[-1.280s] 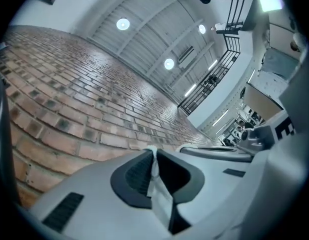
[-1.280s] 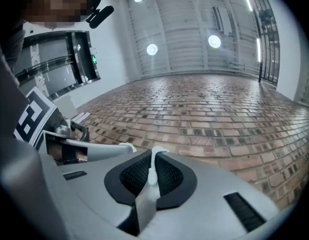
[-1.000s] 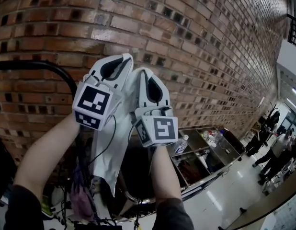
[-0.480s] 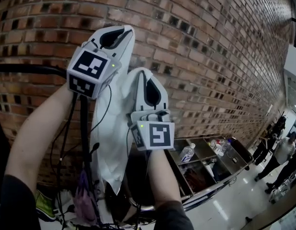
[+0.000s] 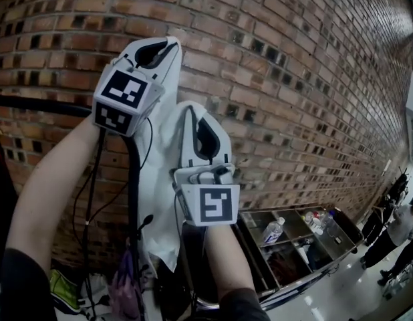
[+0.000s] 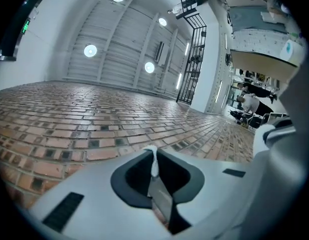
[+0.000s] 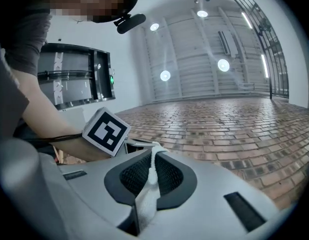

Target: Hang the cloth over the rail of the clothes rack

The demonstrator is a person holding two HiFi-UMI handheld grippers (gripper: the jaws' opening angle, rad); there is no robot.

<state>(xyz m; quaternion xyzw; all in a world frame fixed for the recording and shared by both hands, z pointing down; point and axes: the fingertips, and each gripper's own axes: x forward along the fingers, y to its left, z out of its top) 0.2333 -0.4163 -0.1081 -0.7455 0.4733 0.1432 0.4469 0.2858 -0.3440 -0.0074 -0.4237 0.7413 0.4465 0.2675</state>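
Observation:
A white cloth (image 5: 158, 199) hangs from both grippers, held up high against the brick wall. My left gripper (image 5: 170, 40) is shut on the cloth's upper edge; a thin white fold (image 6: 154, 163) shows pinched between its jaws. Lower and to the right, my right gripper (image 5: 193, 107) is shut on another part of the edge, with white cloth (image 7: 151, 171) squeezed between its jaws. The black rail (image 5: 39, 105) of the clothes rack runs in from the left, at about the height of my left forearm, and bends down behind the cloth.
The brick wall (image 5: 293, 85) fills the background. A metal trolley (image 5: 293, 246) with bottles and bins stands at the lower right. People stand at the far right on a shiny floor. Clothes and cables hang under the rack at the lower left.
Both grippers have risen with the cloth, and the left one now stands clearly higher than the right. The rail now sits lower in the head view.

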